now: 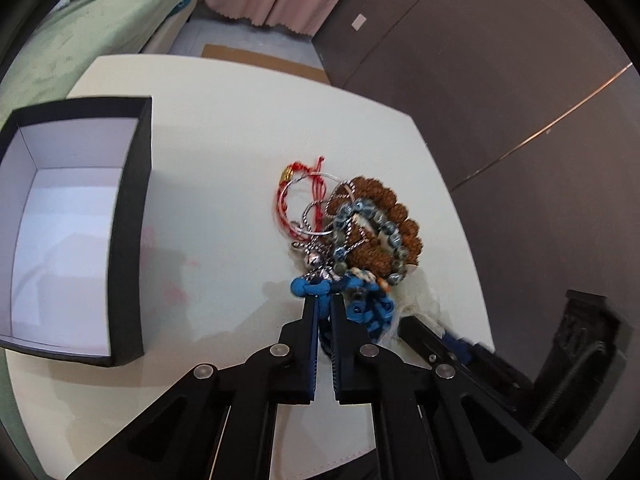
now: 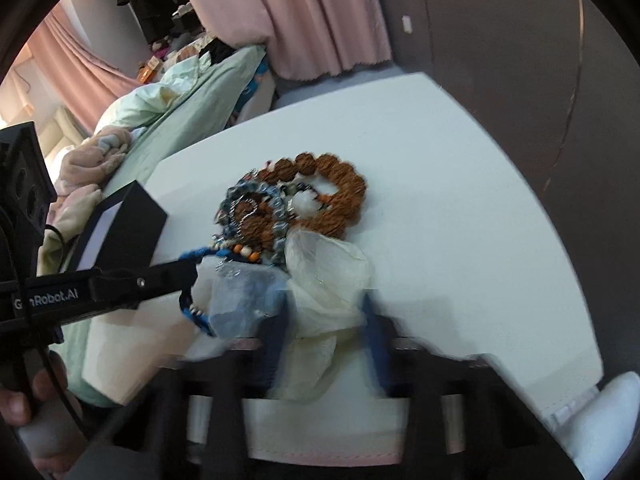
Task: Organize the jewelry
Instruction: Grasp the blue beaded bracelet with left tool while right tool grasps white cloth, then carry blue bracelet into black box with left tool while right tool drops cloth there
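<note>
A tangled pile of jewelry lies on the white table (image 1: 224, 152): a brown bead bracelet (image 1: 396, 216), a grey-blue bead bracelet (image 1: 372, 220), a red cord bracelet (image 1: 288, 192) and a blue braided cord bracelet (image 1: 340, 288). My left gripper (image 1: 324, 300) is shut on the blue braided cord bracelet at the pile's near edge; it also shows in the right wrist view (image 2: 188, 276). My right gripper (image 2: 324, 312) is blurred, its fingers apart around a crumpled clear plastic bag (image 2: 324, 276) beside the brown bead bracelet (image 2: 332, 196).
An open black box with a white inside (image 1: 68, 232) stands on the table's left; its corner shows in the right wrist view (image 2: 128, 224). A bed with green bedding (image 2: 180, 92) and pink curtains (image 2: 304, 12) lie beyond. Dark wall panels (image 1: 500, 100) stand right.
</note>
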The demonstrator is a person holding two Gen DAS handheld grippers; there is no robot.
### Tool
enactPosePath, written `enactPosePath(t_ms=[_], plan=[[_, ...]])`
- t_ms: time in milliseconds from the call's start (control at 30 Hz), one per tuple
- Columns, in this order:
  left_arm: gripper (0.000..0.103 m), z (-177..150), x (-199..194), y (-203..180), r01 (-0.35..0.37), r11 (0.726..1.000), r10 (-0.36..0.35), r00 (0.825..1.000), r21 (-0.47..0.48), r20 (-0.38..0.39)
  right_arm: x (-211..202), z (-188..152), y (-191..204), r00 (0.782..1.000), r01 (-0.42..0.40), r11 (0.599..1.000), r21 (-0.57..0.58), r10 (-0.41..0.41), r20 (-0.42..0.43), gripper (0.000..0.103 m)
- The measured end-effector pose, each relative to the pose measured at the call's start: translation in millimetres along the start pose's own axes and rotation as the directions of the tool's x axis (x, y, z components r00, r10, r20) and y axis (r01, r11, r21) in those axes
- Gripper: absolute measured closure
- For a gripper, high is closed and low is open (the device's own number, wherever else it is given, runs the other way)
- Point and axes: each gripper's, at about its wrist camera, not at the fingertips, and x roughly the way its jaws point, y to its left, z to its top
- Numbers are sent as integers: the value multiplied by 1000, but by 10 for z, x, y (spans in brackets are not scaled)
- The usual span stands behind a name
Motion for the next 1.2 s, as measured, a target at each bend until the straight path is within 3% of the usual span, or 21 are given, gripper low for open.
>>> enactPosePath(t_ms=[400,733,1000,1200], plan=[[98,94,-558,-82,82,995,-87,990,55,108,-347,82,44,995,-63,997,44,59,76,97],[99,286,-1143,103,163,985,-172,959,57,226,-644,309,287,983,-122,992,32,116,140,97],[98,397,-1474,360,150,988,-153,936,31,316,-608,447,548,974,-180,984,16,175,142,97],[98,451,-1646,540,144,990,-133,920,-2,369,-524,532,844,956,-265,964,-2,263,128,97]])
